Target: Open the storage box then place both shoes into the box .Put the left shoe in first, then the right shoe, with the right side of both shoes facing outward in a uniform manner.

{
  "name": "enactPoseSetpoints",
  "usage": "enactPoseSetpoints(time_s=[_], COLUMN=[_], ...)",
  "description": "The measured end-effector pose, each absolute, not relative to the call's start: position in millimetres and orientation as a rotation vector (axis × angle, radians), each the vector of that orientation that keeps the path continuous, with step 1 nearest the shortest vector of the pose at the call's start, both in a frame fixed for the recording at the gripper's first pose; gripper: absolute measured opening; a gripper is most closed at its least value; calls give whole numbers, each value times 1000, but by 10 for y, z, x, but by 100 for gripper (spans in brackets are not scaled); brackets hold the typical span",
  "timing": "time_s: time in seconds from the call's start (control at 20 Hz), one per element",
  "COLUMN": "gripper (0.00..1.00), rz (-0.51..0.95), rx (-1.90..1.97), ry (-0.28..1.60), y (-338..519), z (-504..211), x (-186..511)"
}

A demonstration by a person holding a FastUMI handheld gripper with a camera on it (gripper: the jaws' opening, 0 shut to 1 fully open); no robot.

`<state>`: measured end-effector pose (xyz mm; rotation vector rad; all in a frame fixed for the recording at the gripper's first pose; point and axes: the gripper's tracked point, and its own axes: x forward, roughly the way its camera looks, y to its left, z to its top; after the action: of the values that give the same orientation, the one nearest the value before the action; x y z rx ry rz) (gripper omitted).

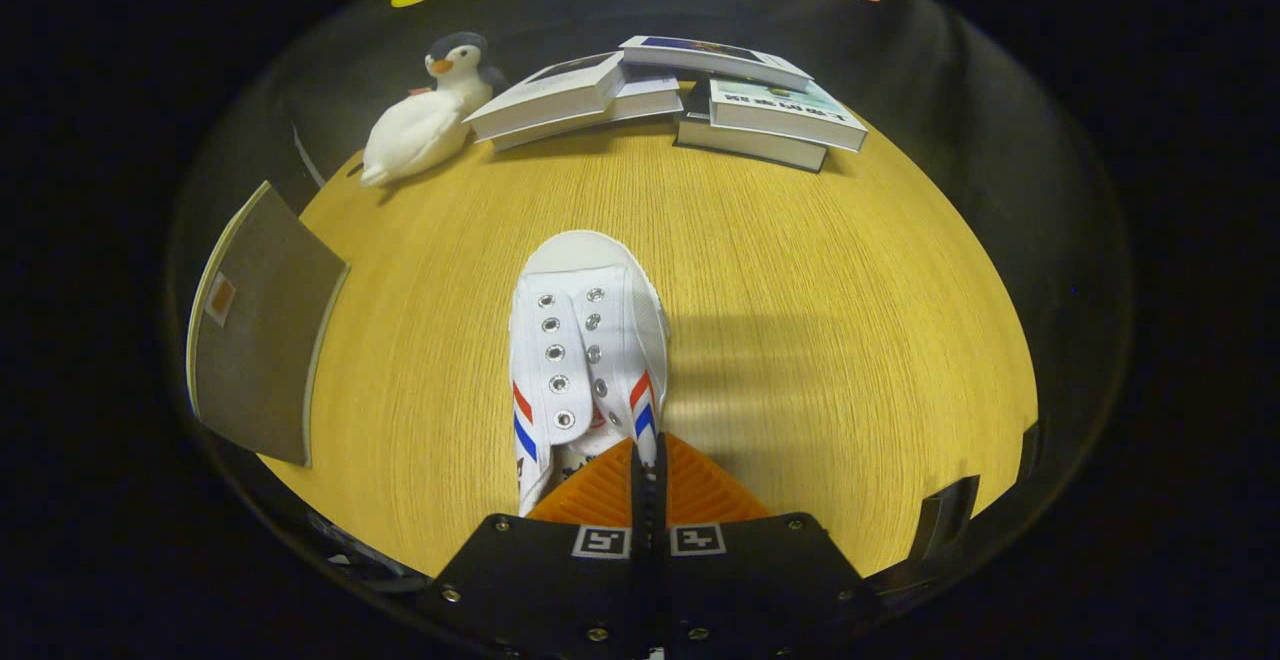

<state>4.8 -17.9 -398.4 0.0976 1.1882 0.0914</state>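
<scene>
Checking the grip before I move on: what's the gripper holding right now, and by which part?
The gripper is shut on the white shoe, pinching the rim of its opening at the right side, near the heel end.

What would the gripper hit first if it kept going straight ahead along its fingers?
The gripper looks closed, its orange fingers pressed together at the heel end of the white sneaker. Going straight on, it would run into that sneaker first; the stacked books lie far beyond it.

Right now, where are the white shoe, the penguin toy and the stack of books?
white shoe [580, 340]: gripper view, on its laced upper.
penguin toy [415, 130]: gripper view, on its white belly.
stack of books [775, 125]: gripper view, on the right-hand book's cover.
</scene>
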Motion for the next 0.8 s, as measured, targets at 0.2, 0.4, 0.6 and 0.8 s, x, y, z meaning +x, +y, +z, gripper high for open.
enactPoseSetpoints(time_s=[0.2, 0.4, 0.6, 0.8], gripper=[0, 0, 0, 0], rz=[69, 62, 74, 94], rx=[150, 212, 235, 263], ry=[1163, 1126, 1102, 1076], y=[-129, -36, 123, 340], z=[-3839, -3627, -3411, -3146], x=[104, 169, 201, 251])
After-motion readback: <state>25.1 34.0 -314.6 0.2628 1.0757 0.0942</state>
